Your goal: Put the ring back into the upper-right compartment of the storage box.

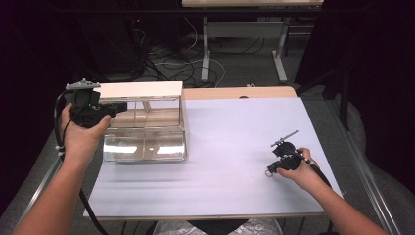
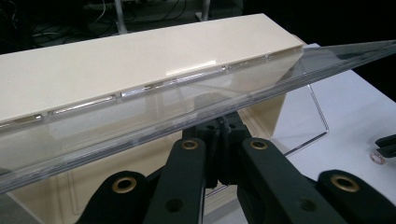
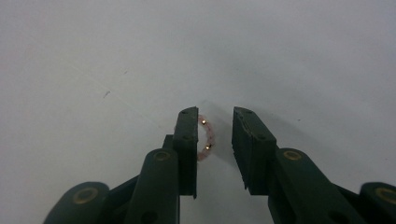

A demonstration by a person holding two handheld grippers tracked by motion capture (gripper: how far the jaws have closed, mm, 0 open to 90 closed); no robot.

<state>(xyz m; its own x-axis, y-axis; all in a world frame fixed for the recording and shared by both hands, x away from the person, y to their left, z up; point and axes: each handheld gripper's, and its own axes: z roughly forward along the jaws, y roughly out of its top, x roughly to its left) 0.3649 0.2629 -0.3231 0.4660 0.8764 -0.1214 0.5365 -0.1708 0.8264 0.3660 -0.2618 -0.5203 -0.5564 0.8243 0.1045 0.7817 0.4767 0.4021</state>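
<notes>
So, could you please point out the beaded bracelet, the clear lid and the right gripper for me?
beaded bracelet [image 3: 207, 136], right gripper view, pink beads beside the jaw.
clear lid [image 2: 261, 88], left gripper view, its transparent front edge.
right gripper [image 3: 215, 133], right gripper view, midway between its fingertips.

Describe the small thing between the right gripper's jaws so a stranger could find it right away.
On the white table top, look near the front right, far from the clear box with the cream lid. Under the right gripper lies a small beaded bracelet: a ring of pale pink beads with a few gold ones, the sole loose item on that side.
</notes>
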